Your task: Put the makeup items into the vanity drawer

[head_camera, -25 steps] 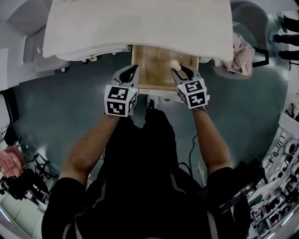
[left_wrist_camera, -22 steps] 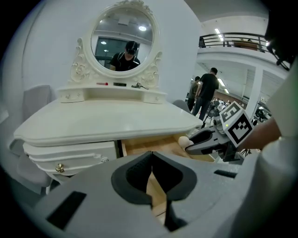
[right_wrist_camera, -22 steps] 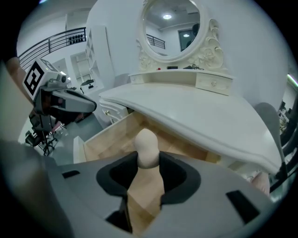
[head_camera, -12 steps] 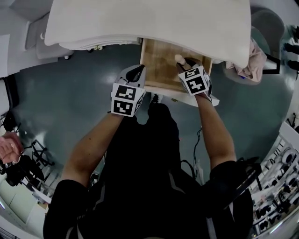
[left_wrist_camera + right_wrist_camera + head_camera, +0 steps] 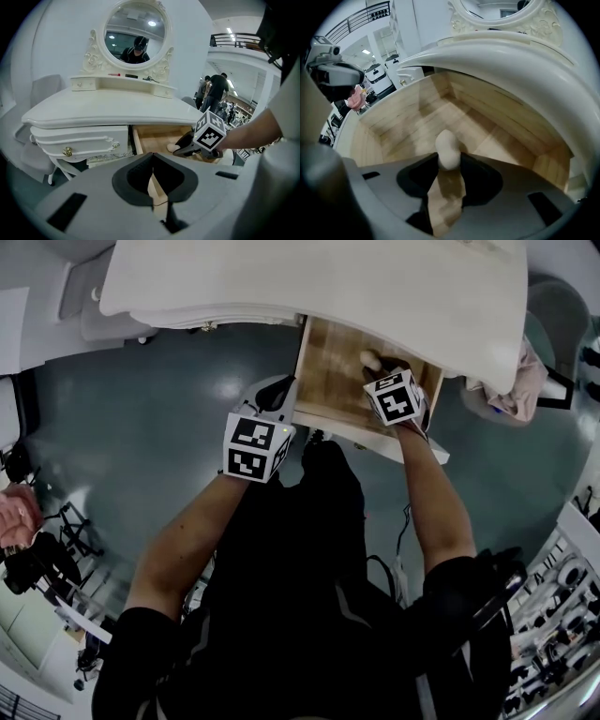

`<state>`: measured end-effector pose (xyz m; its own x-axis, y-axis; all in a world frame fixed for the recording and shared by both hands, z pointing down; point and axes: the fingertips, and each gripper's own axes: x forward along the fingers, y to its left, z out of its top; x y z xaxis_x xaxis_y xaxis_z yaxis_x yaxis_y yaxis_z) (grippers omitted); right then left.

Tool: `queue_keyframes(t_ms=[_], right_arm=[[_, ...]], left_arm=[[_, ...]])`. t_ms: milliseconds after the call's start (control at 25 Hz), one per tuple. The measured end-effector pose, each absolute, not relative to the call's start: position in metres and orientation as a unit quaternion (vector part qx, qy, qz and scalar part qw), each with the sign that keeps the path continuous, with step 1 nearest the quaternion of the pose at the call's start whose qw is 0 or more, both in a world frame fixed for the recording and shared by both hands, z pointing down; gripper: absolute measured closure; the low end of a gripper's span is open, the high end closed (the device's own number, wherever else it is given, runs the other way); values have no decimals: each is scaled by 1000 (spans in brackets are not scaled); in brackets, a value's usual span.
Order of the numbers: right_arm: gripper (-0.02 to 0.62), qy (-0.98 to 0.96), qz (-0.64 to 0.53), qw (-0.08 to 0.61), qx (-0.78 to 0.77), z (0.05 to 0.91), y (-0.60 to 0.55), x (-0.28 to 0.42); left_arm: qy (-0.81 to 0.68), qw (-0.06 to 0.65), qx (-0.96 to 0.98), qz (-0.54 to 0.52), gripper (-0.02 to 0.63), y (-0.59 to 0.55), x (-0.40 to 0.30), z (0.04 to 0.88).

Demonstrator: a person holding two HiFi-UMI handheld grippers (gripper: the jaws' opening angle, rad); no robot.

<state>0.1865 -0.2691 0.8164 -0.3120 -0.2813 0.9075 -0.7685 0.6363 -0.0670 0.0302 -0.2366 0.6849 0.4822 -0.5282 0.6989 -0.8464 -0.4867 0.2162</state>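
Observation:
The white vanity [image 5: 309, 282] has its wooden drawer [image 5: 328, 362] pulled out. My right gripper [image 5: 380, 367] reaches down into the drawer, shut on a beige makeup sponge [image 5: 371, 360]. In the right gripper view the sponge [image 5: 449, 150] sticks out from between the jaw tips, above the drawer floor [image 5: 417, 117]. My left gripper [image 5: 275, 395] hangs shut and empty at the drawer's front left corner. In the left gripper view, the left gripper [image 5: 152, 187] faces the drawer [image 5: 154, 133], where the right gripper's marker cube [image 5: 209, 133] and the sponge [image 5: 172, 148] show.
A round mirror [image 5: 135, 33] stands on the vanity, with small makeup items [image 5: 124, 75] on the shelf below it. A shut drawer with a brass knob [image 5: 68, 151] lies left of the open one. A chair with pink cloth [image 5: 525, 371] stands at the right.
My right gripper has sunk into the drawer with the sponge and tipped more steeply down. The left gripper has dropped slightly toward the drawer's front corner.

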Motion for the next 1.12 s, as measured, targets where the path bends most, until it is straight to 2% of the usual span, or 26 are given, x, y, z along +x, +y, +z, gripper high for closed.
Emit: queue_keyframes(t_ms=[360,480,720,1120], right_arm=[[421,-770,231,494,331,821,-272,185],[387,-772,235,495,323,822,-271,182],[371,-770,226,502,322,815,-272,181],[351,-774,225,483,343,746,-267,184]], left_arm=[[-426,285,813,276,601,-236,29,682],[-427,283,812,278,601,-237,28,681],[-427,273,813,285,601,-237,21,672],[-408,246,835,274,601,-251,21,629]])
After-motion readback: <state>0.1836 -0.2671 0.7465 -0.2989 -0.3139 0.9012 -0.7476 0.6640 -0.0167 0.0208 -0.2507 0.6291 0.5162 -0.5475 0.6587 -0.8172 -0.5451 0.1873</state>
